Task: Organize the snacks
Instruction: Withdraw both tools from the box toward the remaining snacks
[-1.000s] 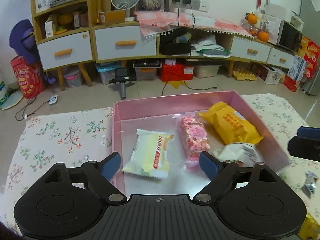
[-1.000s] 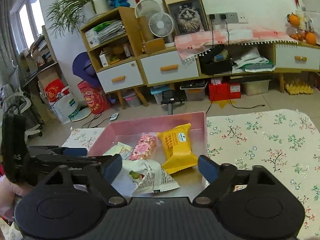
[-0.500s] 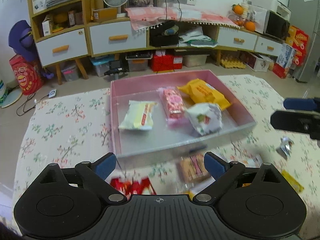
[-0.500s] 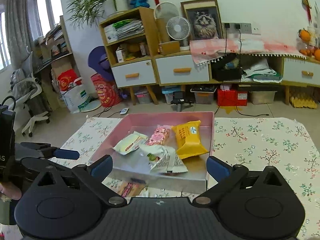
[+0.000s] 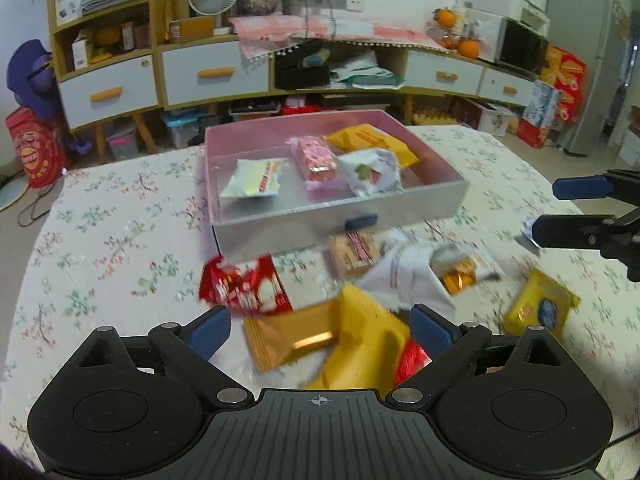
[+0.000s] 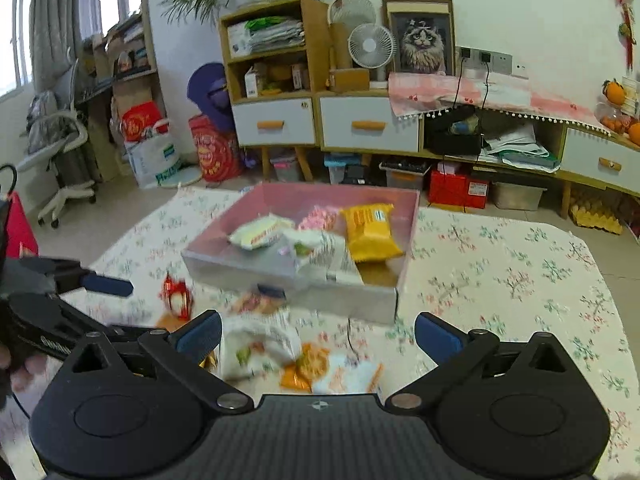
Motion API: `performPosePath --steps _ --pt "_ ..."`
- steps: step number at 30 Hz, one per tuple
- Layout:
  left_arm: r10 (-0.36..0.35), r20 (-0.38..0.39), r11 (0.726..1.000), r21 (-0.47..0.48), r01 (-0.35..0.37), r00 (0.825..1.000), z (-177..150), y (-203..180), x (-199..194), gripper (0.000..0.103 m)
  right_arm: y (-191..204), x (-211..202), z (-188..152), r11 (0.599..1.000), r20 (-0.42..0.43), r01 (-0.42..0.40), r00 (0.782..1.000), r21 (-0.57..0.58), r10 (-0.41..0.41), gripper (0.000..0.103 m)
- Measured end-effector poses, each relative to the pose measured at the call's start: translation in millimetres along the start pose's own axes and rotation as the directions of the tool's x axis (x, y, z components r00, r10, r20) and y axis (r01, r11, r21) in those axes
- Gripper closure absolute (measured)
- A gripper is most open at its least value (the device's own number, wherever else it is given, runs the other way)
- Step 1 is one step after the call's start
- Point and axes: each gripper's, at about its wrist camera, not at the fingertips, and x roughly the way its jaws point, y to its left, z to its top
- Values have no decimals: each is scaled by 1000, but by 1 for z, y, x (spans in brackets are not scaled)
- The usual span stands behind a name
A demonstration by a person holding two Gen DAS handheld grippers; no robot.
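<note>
Wooden shelving with white drawers lines the far wall of a cluttered living room, and nearer stands a low surface [image 5: 100,216] under a floral-print cloth. Going outward from the left gripper [image 5: 318,326], its blue-tipped jaws are spread wide and hold nothing; between and just ahead of them lie a glossy gold foil packet [image 5: 292,340] and a crumpled yellow plastic wrapper [image 5: 360,352], with a red-and-white crinkly snack pack [image 5: 244,288] just beyond the left tip. Farther out sit a small biscuit packet [image 5: 354,250], a white pouch with an orange picture [image 5: 432,276] and a yellow sachet with a blue badge [image 5: 538,310]. The right gripper [image 6: 318,336] is likewise spread and empty, hovering above the same loose pile. Behind the pile stands the shallow pink-walled cardboard box [image 5: 304,128], already holding a pale yellow pillow pack [image 5: 254,178], a pink patterned bar [image 5: 316,160], a white puffy bag [image 5: 370,172] and an orange-yellow bag [image 5: 368,140]. The step in hand looks to be picking the next loose snack. To do it well, choose one packet lying apart from its neighbours, come down squarely over its narrow width, and close on the sealed edge or the firm middle, since slick film and air-filled pouches probably slip or squash under a careless pinch.
</note>
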Motion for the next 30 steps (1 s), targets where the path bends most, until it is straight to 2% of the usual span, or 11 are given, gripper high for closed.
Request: performPosePath --steps 6,14,19,23,30 --pt "-20 17 997 78 19 1000 -18 -4 -12 6 -2 -11 -21 997 -31 -10 999 -76 7 26" --pt "-122 -4 980 158 122 992 -26 -13 -18 9 -10 -25 -40 969 -105 -90 992 -231 67 26" --pt "-161 -28 963 216 164 986 -28 -25 -14 19 -15 -28 -46 938 -166 -132 983 -320 81 26" --pt "-137 -49 955 258 145 989 -29 -30 -9 32 -16 -23 -52 921 -203 -137 977 -364 65 26" --pt "-77 -99 961 256 100 992 -31 -24 1 53 -13 -8 -61 902 -242 -129 970 -413 28 32"
